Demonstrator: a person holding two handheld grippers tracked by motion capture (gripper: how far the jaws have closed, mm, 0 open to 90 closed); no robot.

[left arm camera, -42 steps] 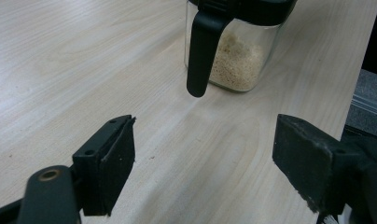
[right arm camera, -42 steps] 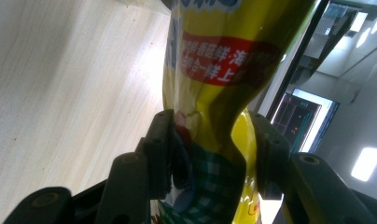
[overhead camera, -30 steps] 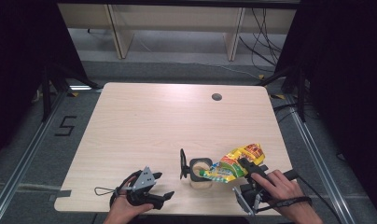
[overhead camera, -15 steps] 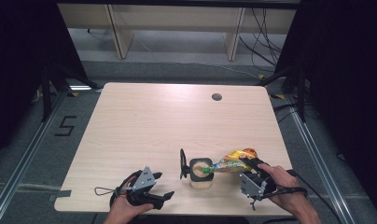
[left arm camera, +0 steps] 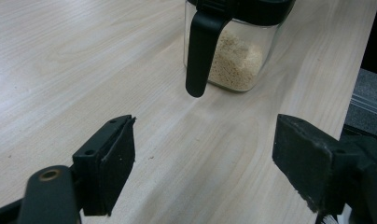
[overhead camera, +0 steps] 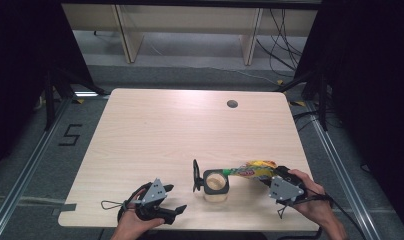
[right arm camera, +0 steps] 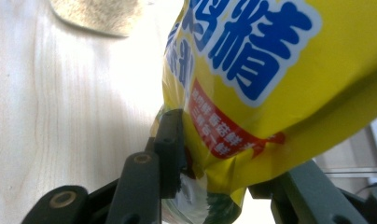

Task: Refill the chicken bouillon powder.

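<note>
A square glass jar (overhead camera: 216, 184) of beige granules stands near the table's front edge, its black lid (overhead camera: 195, 175) flipped up at its left side. My right gripper (overhead camera: 270, 176) is shut on the bottom of a yellow seasoning bag (overhead camera: 247, 171), which lies tilted with its mouth reaching the jar's rim. In the right gripper view the bag (right arm camera: 252, 70) sits pinched between the jaws of the gripper (right arm camera: 214, 154), granules (right arm camera: 95, 11) beyond it. My left gripper (overhead camera: 176, 210) rests open to the jar's left. Its view looks past the spread jaws of the left gripper (left arm camera: 203, 154) at the jar (left arm camera: 235, 56) and the hanging lid (left arm camera: 200, 51).
The light wooden table (overhead camera: 180, 130) has a round cable hole (overhead camera: 232, 104) at its far right. Black stands and cables sit on the floor on both sides, shelving legs behind. The table's front edge runs just below both hands.
My right gripper has carried the bag left and slightly down, tipping it flatter until its mouth is at the jar's opening. The left gripper has stayed where it was.
</note>
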